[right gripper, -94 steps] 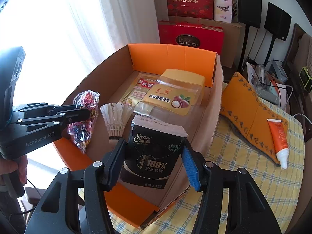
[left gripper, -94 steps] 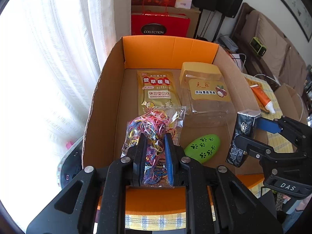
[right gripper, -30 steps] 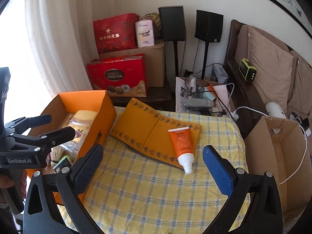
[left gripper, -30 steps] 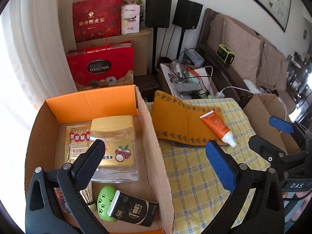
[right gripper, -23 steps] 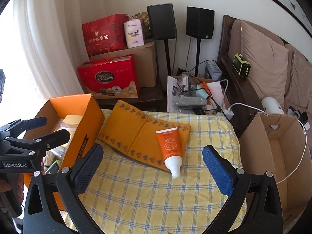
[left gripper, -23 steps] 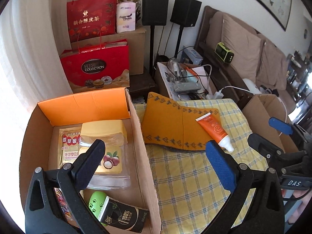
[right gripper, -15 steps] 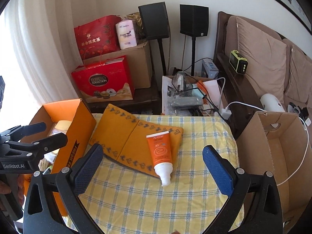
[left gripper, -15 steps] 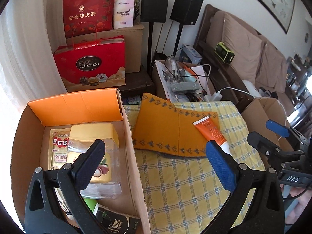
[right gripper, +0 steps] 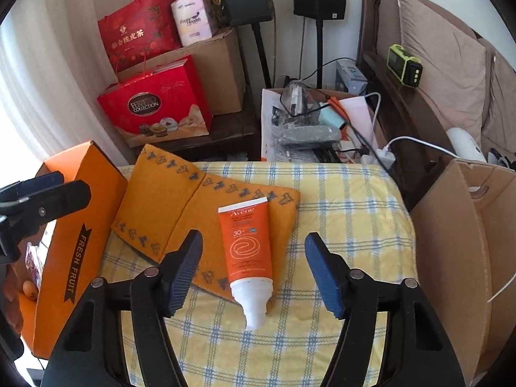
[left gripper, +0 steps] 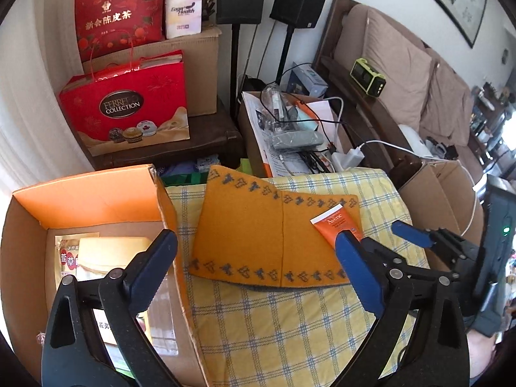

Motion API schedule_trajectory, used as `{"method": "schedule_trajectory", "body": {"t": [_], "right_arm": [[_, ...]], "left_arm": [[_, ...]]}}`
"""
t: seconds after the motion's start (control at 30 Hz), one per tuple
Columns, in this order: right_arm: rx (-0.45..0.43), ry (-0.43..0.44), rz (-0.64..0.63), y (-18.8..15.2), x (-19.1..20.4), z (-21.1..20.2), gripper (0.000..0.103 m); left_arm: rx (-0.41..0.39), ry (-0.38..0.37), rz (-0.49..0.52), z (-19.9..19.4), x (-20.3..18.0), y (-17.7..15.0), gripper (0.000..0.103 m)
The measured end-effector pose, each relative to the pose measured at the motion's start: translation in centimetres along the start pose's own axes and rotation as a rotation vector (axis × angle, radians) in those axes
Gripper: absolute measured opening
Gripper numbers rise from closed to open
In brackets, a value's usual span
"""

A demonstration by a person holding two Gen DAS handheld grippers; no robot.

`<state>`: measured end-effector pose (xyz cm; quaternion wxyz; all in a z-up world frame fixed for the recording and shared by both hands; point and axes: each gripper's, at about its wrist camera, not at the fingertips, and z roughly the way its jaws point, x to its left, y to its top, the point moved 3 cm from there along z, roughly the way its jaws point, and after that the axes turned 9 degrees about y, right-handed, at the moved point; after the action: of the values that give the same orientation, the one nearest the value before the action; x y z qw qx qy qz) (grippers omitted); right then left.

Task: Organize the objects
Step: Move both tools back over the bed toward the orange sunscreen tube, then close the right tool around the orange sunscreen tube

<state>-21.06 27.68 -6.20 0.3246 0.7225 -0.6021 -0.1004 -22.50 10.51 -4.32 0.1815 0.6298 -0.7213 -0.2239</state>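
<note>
An orange sunscreen tube [right gripper: 246,251] with a white cap lies on a folded orange cloth [right gripper: 180,206] on the yellow checked tablecloth; it also shows in the left wrist view [left gripper: 335,222]. My right gripper [right gripper: 253,274] is open, its jaws on either side of the tube's lower half, just above it. My left gripper [left gripper: 258,267] is open and empty over the cloth [left gripper: 258,235] and the edge of the orange cardboard box [left gripper: 80,203]. The box holds snack packets [left gripper: 106,258] and a clear tub.
Red gift bags [right gripper: 154,109] and a brown carton stand behind the table. A brown cardboard box [right gripper: 464,235] stands at the right edge. A cluttered side table with cables [right gripper: 316,125] and a sofa lie beyond.
Both grippers have moved right, away from the box. The right gripper has closed in on the sunscreen tube, which now lies between its open jaws.
</note>
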Motion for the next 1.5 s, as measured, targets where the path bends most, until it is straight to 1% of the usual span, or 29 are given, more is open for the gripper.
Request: {"method": "schedule_trajectory", "body": {"t": [0.17, 0.3, 0.47, 0.67, 0.7, 0.73, 0.93, 1.07, 1.3, 1.5], "right_arm": [[0.035, -0.015, -0.005, -0.4, -0.2, 2.6, 0.060], [0.041, -0.041, -0.016, -0.5, -0.2, 3.8, 0.058], [0.051, -0.040, -0.019, -0.5, -0.2, 4.7, 0.051], [0.067, -0.043, -0.034, -0.7, 0.0, 5.7, 0.048], [0.068, -0.040, -0.034, -0.8, 0.0, 5.7, 0.047], [0.072, -0.031, -0.032, -0.8, 0.0, 5.8, 0.043], [0.080, -0.036, -0.039, -0.7, 0.3, 5.9, 0.043], [0.047, -0.008, -0.012, -0.8, -0.3, 5.1, 0.042], [-0.057, 0.017, 0.074, -0.4, -2.4, 0.7, 0.042], [-0.117, 0.014, 0.146, -0.8, -4.9, -3.0, 0.042]], "left_arm": [[0.012, 0.006, 0.013, 0.7, -0.6, 0.0, 0.097], [0.017, 0.019, 0.021, 1.3, -1.0, 0.0, 0.097], [0.032, 0.017, 0.024, 2.2, -1.5, 0.0, 0.095], [0.038, 0.018, 0.028, 2.6, -1.8, 0.0, 0.095], [0.038, 0.019, 0.029, 2.7, -1.8, 0.0, 0.095], [0.038, 0.023, 0.030, 2.7, -1.9, 0.0, 0.095], [0.046, 0.033, 0.029, 3.0, -1.7, 0.0, 0.095], [0.049, 0.028, 0.030, 3.1, -1.8, -0.1, 0.095], [0.057, 0.020, 0.068, 3.2, -3.4, 0.0, 0.095], [0.133, -0.005, 0.138, 4.9, -6.9, -0.7, 0.095]]}}
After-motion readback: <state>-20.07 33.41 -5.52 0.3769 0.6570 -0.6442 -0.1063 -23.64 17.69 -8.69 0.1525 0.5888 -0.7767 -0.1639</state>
